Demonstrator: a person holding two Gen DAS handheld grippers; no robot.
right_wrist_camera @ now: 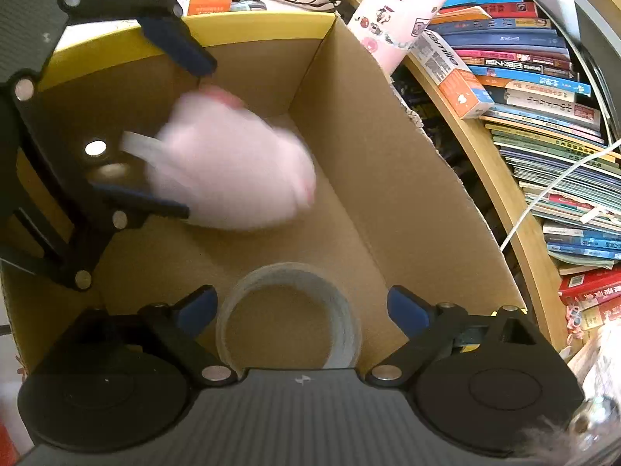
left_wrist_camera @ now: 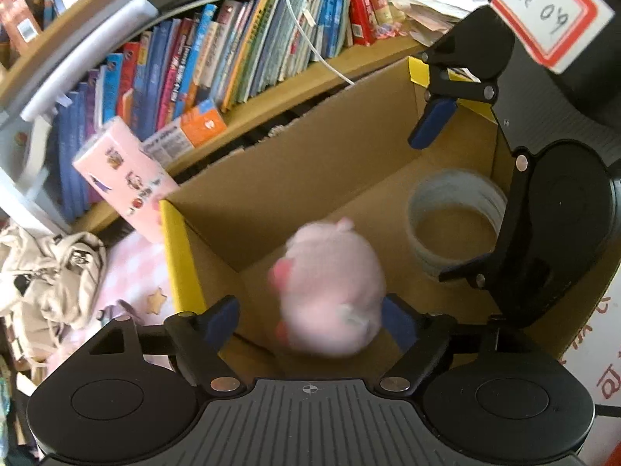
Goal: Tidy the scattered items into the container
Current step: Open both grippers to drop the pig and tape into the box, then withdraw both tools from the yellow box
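We hold both grippers over the cardboard box (right_wrist_camera: 388, 178). Our left gripper (left_wrist_camera: 310, 318) has its jaws spread, the blurred pink plush toy (left_wrist_camera: 330, 291) between them, seemingly loose. Our right gripper (right_wrist_camera: 302, 306) is spread around the tape roll (right_wrist_camera: 289, 310). The plush could bounce onto the roll, or our grippers collide.

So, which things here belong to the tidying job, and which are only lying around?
Job:
- cardboard box, the container
- pink plush toy, blurred, between the open left gripper fingers
- tape roll, in the box below the open right gripper

Lying about:
- shelved books
- white cable
- beige bag
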